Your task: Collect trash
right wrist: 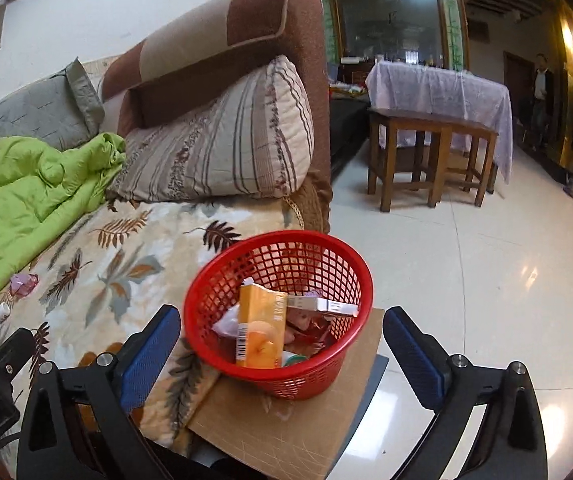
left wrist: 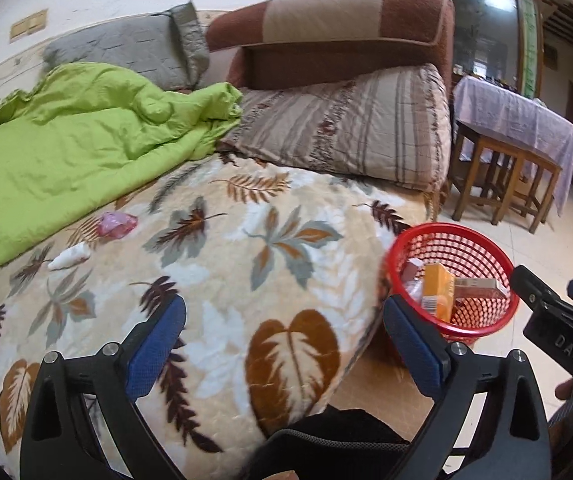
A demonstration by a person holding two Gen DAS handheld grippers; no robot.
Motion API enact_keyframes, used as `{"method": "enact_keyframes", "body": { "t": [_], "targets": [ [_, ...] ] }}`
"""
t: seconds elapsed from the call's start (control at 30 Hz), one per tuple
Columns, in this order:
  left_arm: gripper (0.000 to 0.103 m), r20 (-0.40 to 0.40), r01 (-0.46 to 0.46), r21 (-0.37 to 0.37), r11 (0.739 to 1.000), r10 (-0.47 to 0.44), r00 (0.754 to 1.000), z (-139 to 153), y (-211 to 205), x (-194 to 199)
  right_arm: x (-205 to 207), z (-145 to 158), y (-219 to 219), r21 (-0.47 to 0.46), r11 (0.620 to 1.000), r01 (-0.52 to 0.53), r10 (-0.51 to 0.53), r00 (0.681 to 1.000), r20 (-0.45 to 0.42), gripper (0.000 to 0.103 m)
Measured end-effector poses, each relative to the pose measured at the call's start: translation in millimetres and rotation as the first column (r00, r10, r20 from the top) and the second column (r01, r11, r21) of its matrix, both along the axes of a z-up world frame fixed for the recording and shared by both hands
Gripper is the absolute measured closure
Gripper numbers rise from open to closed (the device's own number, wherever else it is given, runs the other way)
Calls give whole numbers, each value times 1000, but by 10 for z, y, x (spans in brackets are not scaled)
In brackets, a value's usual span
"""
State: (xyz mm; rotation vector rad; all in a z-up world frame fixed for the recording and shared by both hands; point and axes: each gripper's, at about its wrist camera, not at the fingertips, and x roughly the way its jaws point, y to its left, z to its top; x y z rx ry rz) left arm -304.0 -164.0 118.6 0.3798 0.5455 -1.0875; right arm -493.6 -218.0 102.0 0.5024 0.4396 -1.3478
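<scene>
Left gripper [left wrist: 284,344]: seen at 6 o'clock of the left wrist view, its blue-padded fingers [left wrist: 154,346] spread wide with nothing between them, held over the leaf-patterned blanket [left wrist: 246,264]. Right gripper [right wrist: 282,354]: likewise at 6 o'clock of the right wrist view, jaws wide apart and empty, framing the red mesh basket [right wrist: 222,280]. The basket is set on a brown cardboard sheet [right wrist: 286,432] just beside the blanket's edge; in the left view it is found at 4 o'clock. Contents noted: an orange carton [right wrist: 260,328] standing upright, a flat whitish box [right wrist: 322,306] leaning across behind it, crumpled wrappers beneath, their kinds not discernible. Uncollected trash on the blanket, at 9 o'clock in the left view: a white crumpled wrapper [left wrist: 68,258] and, just beyond it, a pink crumpled wrapper [left wrist: 116,224], both near the edge of the green quilt [left wrist: 66,148]. Farther, at 12 to 1 o'clock: a striped pillow [left wrist: 346,128] resting against the brown sofa arm [left wrist: 334,20]; a grey pillow [left wrist: 126,48] at 11 o'clock. Far right, at 2 o'clock: wooden stools [right wrist: 430,160] under a table draped in a lilac cloth [right wrist: 438,88], standing on the glossy tiled floor [right wrist: 486,280]. A person [right wrist: 541,100] is seen standing at the far doorway.
</scene>
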Motion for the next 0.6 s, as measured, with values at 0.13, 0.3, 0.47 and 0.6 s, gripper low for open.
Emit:
{"method": "enact_keyframes", "body": {
  "t": [0.13, 0.3, 0.47, 0.6],
  "targets": [
    [5, 20, -35, -11, 999, 35, 999, -12, 111, 96, 179, 31, 140, -24, 999, -44, 43, 998, -34, 1],
    [5, 47, -49, -21, 999, 50, 998, -54, 202, 121, 304, -38, 213, 3, 998, -67, 67, 996, -60, 1],
    [5, 48, -15, -33, 999, 17, 999, -101, 241, 103, 306, -52, 255, 3, 998, -68, 68, 995, -72, 1],
    [5, 30, -8, -39, 999, 10, 1000, -135, 247, 125, 287, -80, 234, 18, 998, -57, 58, 995, -78, 1]
  ]
}}
